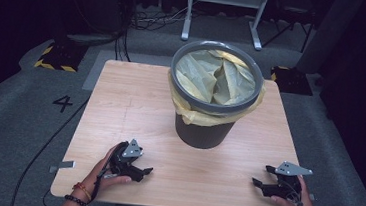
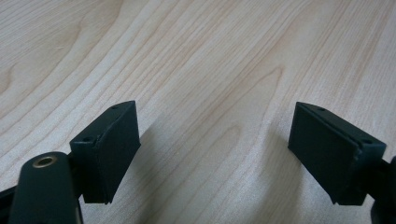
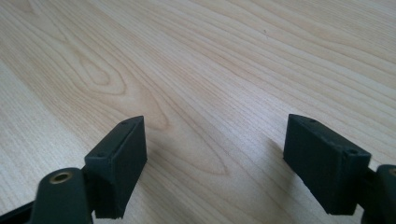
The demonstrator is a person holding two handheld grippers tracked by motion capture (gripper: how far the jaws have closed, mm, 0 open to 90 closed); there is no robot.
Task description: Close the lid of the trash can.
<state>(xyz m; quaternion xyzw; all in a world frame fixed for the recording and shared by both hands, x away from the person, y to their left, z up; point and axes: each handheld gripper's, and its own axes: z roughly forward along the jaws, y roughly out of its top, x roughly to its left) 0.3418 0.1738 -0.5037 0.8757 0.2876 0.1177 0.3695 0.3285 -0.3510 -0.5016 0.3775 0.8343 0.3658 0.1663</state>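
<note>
Since nothing is gripped by either tool, the moment is judged to be a rest or starting pose, with the bin [image 1: 215, 93] taken as the thing the work concerns. The bin is stood on the table [image 1: 120, 107], towards its far edge and roughly midway across, and is kept upright so that its mouth is presented to the person. A yellowish bag [image 1: 213, 75] is seen inside it, crumpled inward, its top folded out over the grey rim and hung down the dark wall on the near side; that fold is presumably meant to keep the bag from slipping in. The left gripper [image 1: 146, 170] is held near the table's front edge, well short of the bin and to its left, and the right gripper [image 1: 261, 175] is held likewise to the bin's right; both are pointed inward, as if readied for a reach from two sides. In the left gripper view the jaws are spread wide over bare wood, and the same is shown in the right gripper view. No brand or label can be made out on the bin or bag. On the floor left of the bin, a "4" [image 1: 63, 103] is marked.
</note>
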